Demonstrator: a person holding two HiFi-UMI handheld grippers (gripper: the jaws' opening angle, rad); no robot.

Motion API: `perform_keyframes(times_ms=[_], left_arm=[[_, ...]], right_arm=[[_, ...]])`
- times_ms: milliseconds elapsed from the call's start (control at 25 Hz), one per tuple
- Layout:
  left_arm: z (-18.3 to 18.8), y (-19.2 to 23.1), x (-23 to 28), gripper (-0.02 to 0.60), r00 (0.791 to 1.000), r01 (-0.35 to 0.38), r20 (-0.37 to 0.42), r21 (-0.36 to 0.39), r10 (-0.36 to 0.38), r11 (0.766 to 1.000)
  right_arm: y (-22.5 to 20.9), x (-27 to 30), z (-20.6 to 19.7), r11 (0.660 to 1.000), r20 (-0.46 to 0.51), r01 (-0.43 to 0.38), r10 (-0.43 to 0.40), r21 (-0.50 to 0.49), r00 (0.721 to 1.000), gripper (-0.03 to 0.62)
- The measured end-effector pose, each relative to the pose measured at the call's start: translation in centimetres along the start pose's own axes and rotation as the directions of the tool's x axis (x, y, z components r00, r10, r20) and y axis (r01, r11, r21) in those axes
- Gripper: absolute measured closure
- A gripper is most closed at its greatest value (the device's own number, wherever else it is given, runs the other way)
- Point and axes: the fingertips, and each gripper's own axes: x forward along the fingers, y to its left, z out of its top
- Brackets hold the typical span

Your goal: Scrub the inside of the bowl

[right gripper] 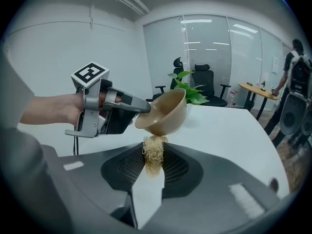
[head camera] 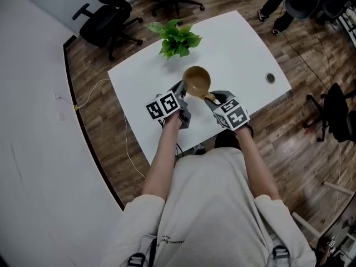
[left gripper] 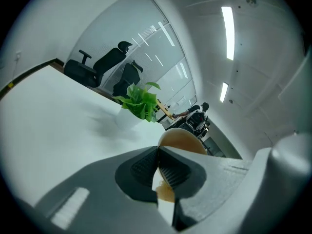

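A tan bowl (head camera: 197,80) hangs tilted above the white table (head camera: 239,43), its rim pinched by my left gripper (head camera: 182,95), which is shut on it. In the left gripper view the bowl (left gripper: 179,141) shows just past the closed pads. My right gripper (head camera: 214,98) is shut on a straw-coloured scrubber (right gripper: 153,157), whose tip sits just under the bowl (right gripper: 164,113) by its base. The left gripper (right gripper: 142,107) and the hand holding it show at the left of the right gripper view.
A potted green plant (head camera: 177,38) stands on the table beyond the bowl. A round cable port (head camera: 270,78) lies near the table's right edge. Office chairs (head camera: 107,21) stand on the wooden floor behind, and a person (right gripper: 295,77) is at the far right.
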Motion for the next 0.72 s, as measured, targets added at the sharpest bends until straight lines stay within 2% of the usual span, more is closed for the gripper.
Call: perform_keyframes(times_ms=[160,720], left_arm=[[-1.2,-0.7,0.2,0.571,1.0,0.027,-0.003,-0.06,-0.027,0.998],[-2.7,-2.7,0.1,0.569,0.997,0.075,-0.026,-0.096,-0.077,0.993]], right_arm=[[0.6,0.7,-0.4,0.999,0.027,0.031,-0.031,0.019,0.999,0.476],[1.3,2.0,-0.3,0.991,0.093,0.018,-0.031,0.132,0.995,0.476]])
